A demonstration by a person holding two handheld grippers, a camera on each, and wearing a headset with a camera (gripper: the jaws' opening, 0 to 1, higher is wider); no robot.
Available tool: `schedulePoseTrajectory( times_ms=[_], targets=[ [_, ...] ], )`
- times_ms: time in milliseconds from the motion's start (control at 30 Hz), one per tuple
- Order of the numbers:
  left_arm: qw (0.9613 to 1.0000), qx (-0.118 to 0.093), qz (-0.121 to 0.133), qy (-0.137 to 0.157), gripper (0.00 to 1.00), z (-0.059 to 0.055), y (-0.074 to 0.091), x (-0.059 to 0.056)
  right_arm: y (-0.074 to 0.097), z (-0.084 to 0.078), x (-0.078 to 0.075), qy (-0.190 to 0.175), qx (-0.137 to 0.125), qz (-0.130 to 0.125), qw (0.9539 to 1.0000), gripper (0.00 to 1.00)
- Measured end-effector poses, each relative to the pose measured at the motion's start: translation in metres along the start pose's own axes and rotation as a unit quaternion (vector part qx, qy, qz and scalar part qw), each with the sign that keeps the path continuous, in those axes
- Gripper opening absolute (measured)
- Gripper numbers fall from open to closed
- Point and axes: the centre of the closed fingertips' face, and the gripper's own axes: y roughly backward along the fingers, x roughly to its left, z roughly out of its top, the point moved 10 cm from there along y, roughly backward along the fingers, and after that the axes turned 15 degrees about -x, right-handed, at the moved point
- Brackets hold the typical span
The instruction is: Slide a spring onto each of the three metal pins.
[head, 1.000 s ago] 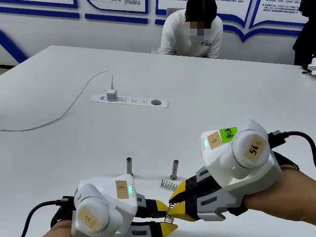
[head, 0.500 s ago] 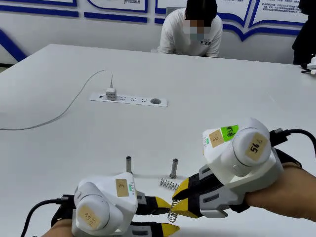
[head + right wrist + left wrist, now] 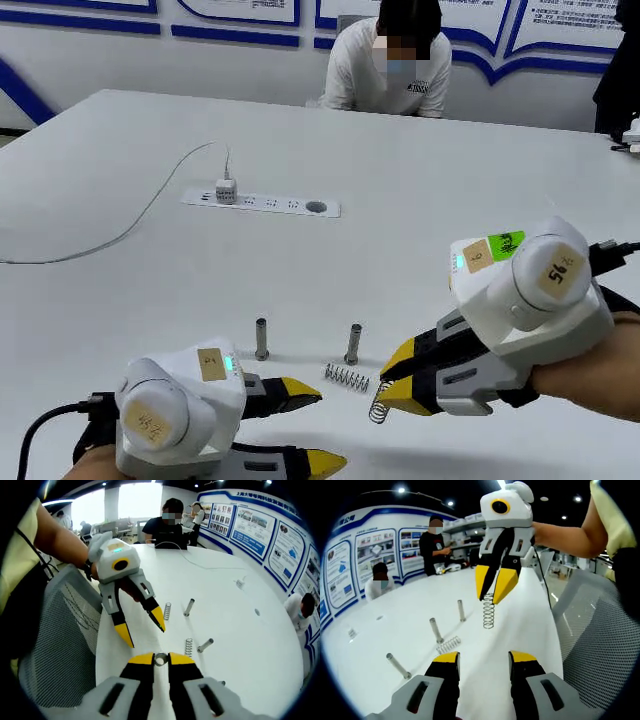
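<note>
The right gripper (image 3: 385, 392) is pinched almost shut on 1 spring (image 3: 379, 407), which dangles from its tips. Opposite it, the left gripper (image 3: 330, 430) gapes wide, empty. Just beyond both stand 3 bare pins (image 3: 436, 630). Gripped only by its top coil, the spring could swing, catch a pin's rim, or slip free.

The right tool (image 3: 393, 386) is pinching a spring (image 3: 379, 403) over the worktop (image 3: 150, 270); the left tool (image 3: 322, 430) is gaping beside it; a loose spring (image 3: 346, 376) is lying by the right pin (image 3: 353, 343), the left pin (image 3: 261, 338) standing apart
</note>
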Motion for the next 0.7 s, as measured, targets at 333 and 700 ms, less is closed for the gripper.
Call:
schedulePoseTrajectory(
  times_ms=[333, 700],
  targets=[
    [0.9995, 0.001, 0.028, 0.012, 0.49, -0.003, 0.011, 0.006, 0.019, -0.002, -0.017, -0.009, -0.001, -0.032, 0.9995, 0.11],
    [0.9984, 0.008, 0.052, 0.022, 0.56, -0.009, 0.024, 0.01, 0.039, -0.005, -0.043, -0.013, 0.005, -0.072, 0.9973, 0.11]
  ],
)
